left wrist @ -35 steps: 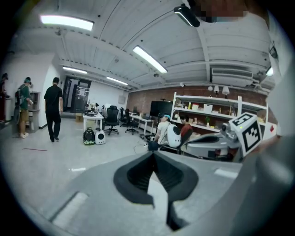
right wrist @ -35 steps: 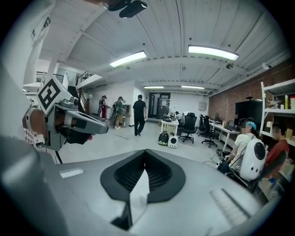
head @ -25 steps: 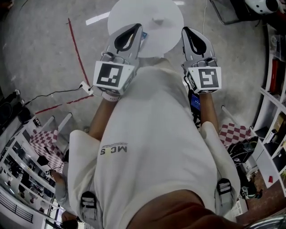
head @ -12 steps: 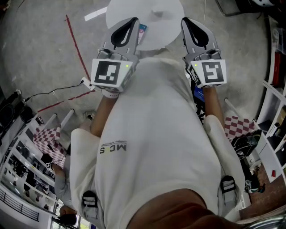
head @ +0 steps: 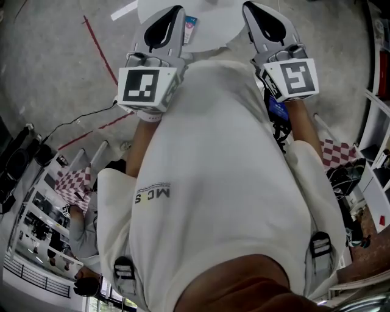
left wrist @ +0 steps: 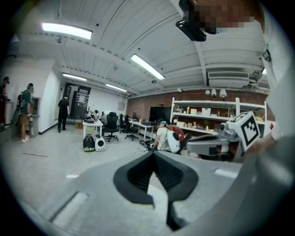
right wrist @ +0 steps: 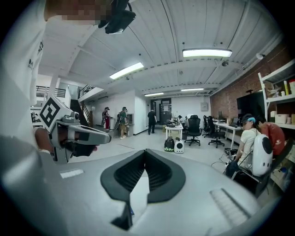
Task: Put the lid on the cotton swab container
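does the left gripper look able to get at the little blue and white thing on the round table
Probably yes. The left gripper is right beside the blue and white thing on the round table, nothing visible between them. Its fingers are together, so they must open first.

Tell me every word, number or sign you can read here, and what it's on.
"MC S": on the white shirt, upside down in the head view.
Left cube and right cube: black-and-white square patterns, no words.
Blue packet on the round table: print too small to read.
Nothing else is readable.
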The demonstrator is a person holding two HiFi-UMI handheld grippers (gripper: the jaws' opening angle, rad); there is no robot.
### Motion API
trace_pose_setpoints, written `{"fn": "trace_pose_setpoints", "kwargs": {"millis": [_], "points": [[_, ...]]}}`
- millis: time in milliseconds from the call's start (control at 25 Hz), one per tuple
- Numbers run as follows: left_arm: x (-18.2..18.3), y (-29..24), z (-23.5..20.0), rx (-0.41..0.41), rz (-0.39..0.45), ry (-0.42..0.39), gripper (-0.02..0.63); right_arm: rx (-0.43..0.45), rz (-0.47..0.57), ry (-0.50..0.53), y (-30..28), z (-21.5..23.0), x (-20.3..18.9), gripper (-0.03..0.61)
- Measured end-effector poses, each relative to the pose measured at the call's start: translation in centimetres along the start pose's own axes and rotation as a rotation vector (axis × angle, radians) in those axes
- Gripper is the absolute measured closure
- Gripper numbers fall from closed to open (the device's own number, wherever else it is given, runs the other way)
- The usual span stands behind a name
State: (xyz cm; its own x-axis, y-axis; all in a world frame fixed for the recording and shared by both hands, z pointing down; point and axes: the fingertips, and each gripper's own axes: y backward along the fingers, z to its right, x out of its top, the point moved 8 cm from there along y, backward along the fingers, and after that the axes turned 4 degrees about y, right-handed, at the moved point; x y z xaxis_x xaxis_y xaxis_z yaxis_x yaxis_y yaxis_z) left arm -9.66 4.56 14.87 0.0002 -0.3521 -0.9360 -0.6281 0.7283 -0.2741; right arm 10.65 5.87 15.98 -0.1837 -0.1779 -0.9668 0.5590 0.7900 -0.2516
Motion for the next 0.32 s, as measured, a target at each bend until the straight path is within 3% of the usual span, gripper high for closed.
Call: {"fn": "trace_pose_setpoints", "kwargs": {"millis": [320], "points": [[-0.26, 0.1, 0.26, 0.027, -0.009, 0.015, 0.614, -0.012, -0.002, -0.004, 0.62, -0.04, 0.19, 0.577]]}}
